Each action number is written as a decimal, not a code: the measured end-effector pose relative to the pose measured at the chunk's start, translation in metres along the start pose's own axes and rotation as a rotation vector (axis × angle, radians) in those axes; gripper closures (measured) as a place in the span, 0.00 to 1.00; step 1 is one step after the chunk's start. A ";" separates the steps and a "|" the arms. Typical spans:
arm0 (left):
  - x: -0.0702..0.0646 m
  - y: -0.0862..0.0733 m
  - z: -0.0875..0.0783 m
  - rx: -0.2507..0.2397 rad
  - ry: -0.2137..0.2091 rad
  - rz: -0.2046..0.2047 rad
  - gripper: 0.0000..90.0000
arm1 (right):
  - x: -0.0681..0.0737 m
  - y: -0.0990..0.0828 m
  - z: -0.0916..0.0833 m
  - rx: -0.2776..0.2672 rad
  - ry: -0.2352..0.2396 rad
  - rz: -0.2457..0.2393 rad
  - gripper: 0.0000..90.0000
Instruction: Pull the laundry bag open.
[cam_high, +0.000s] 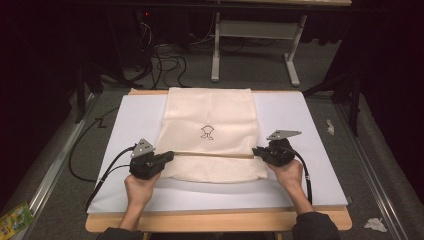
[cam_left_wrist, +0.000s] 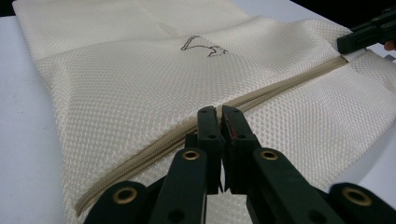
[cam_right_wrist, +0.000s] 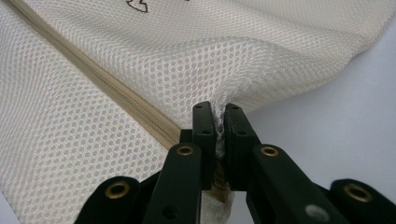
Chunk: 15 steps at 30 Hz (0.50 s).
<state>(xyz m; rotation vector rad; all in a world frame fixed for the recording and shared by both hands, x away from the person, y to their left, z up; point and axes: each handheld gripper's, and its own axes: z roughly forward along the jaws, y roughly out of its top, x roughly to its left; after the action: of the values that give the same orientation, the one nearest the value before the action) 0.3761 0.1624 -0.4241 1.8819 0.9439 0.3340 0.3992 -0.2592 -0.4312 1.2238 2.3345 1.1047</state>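
Note:
A cream mesh bag (cam_high: 210, 115) with a small dark emblem (cam_high: 207, 132) lies flat on a white board (cam_high: 300, 115). A beige zipper (cam_high: 215, 154) crosses its near part from side to side. My left gripper (cam_high: 170, 155) is at the zipper's left end. In the left gripper view its jaws (cam_left_wrist: 219, 112) are shut on the zipper line (cam_left_wrist: 289, 81) of the bag (cam_left_wrist: 116, 70). My right gripper (cam_high: 256, 151) is at the zipper's right end. There it pinches a puckered bit of mesh (cam_right_wrist: 257, 46) beside the zipper (cam_right_wrist: 93, 77), shut (cam_right_wrist: 219, 109). The left gripper view also shows the right gripper (cam_left_wrist: 369, 32) far off.
The board rests on a wooden table, whose edge (cam_high: 215, 220) runs along the front. Cables (cam_high: 165, 62) and a white table frame (cam_high: 255, 30) are on the floor behind. A yellow-green packet (cam_high: 12, 220) and crumpled paper (cam_high: 375, 225) lie on the floor beside the table.

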 end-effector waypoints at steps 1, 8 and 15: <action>0.000 0.000 0.000 0.000 0.006 0.000 0.97 | 0.000 0.000 0.000 -0.002 0.001 -0.003 0.96; 0.009 -0.004 -0.009 -0.004 0.031 -0.027 0.97 | -0.003 -0.002 -0.001 0.004 -0.004 0.002 0.96; 0.014 -0.005 -0.015 -0.008 0.048 -0.032 0.97 | -0.002 -0.001 0.000 0.000 -0.008 -0.001 0.96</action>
<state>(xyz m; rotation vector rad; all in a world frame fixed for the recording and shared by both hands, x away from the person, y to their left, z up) 0.3740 0.1837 -0.4232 1.8565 1.0019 0.3653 0.3997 -0.2617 -0.4321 1.2248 2.3286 1.0972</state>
